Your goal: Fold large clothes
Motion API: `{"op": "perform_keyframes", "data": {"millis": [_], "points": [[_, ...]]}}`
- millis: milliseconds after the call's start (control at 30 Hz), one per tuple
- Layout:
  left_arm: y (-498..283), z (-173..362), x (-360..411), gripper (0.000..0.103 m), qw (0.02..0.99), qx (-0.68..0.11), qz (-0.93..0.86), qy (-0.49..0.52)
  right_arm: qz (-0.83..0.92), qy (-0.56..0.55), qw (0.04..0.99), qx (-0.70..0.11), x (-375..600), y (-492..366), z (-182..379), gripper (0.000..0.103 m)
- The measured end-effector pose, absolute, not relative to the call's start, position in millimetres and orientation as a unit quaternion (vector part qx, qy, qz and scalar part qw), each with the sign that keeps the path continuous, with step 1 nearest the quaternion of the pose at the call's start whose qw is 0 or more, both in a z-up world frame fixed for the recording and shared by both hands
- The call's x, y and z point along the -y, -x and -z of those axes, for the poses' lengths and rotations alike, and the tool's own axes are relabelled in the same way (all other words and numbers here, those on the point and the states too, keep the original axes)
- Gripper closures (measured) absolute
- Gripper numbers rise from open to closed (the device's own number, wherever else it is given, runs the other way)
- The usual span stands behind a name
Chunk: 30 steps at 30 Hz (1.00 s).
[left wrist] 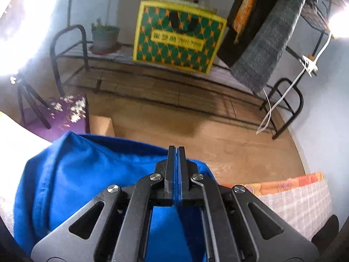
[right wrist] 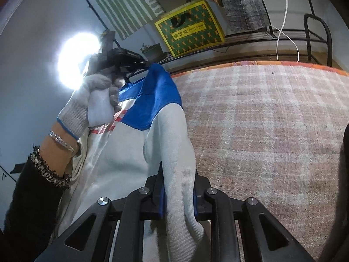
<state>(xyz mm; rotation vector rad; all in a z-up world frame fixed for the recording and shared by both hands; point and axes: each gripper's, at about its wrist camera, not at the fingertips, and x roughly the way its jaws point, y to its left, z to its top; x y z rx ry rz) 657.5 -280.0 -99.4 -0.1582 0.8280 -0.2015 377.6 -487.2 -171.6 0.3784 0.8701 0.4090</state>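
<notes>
Barely begun: blue-and-white cotton garment (right wrist: pixel 139 109) held aloft, unfolded, above checked pink bedcover (right wrist: pixel 261 131). Left hand-held gripper (left wrist: pixel 176 152) pinched on blue cloth, right hand-held gripper (right wrist: pixel 177 185) clamped on white sleeve.

In the left wrist view the left gripper (left wrist: pixel 176 150) stands at the bottom centre, and the blue and white garment (left wrist: pixel 87 170) lies under it, spreading to the lower left. Behind it, across the wooden floor (left wrist: pixel 218 131), a black metal rack (left wrist: pixel 72 50) runs along the wall; on it a potted plant (left wrist: pixel 104 36) stands left of the green and yellow patterned box (left wrist: pixel 176 37). A grey checked cloth (left wrist: pixel 268 43) hangs at the upper right.

In the right wrist view the right gripper (right wrist: pixel 177 172) sits at the bottom centre with the garment between its fingers. The pink checked bed cover (right wrist: pixel 261 120) fills the right side (the garment lies at its left edge). A gloved hand (right wrist: pixel 96 100) is at centre left.
</notes>
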Motion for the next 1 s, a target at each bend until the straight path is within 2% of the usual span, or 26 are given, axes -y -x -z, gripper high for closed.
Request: {"op": "perform_keyframes", "data": {"millis": [200, 300, 367, 500, 533, 600, 633, 667, 800, 1000], "points": [[-622, 53, 266, 0.103, 0.913, -0.382, 0.125, 0.068, -0.183, -0.204, 0.865, -0.421, 496, -383, 176, 0.083], [-581, 10, 246, 0.103, 0.913, -0.369, 0.155, 0.074, -0.18, -0.217, 0.862, -0.421, 501, -385, 178, 0.081], [-553, -14, 233, 0.103, 0.912, -0.367, 0.169, 0.071, -0.191, -0.226, 0.856, -0.423, 504, -388, 179, 0.073], [-476, -61, 208, 0.1, 0.918, -0.349, 0.185, 0.028, -0.171, -0.239, 0.856, -0.426, 512, -383, 175, 0.067], [-452, -71, 201, 0.094, 0.918, -0.344, 0.196, 0.02, -0.147, -0.221, 0.865, -0.425, 511, -376, 168, 0.057], [-398, -85, 183, 0.078, 0.917, -0.332, 0.218, 0.011, -0.136, -0.198, 0.873, -0.425, 508, -352, 149, 0.056], [-374, -88, 177, 0.071, 0.916, -0.33, 0.229, 0.009, -0.143, -0.197, 0.873, -0.422, 509, -342, 142, 0.056], [-355, -89, 171, 0.069, 0.914, -0.329, 0.237, 0.007, -0.15, -0.192, 0.877, -0.414, 509, -324, 128, 0.056], [-265, -73, 153, 0.067, 0.899, -0.34, 0.274, -0.023, -0.167, -0.168, 0.897, -0.374, 512, -250, 75, 0.056], [-170, -42, 120, 0.065, 0.872, -0.381, 0.306, 0.011, -0.184, -0.155, 0.92, -0.309, 519, -122, 10, 0.052]]}}
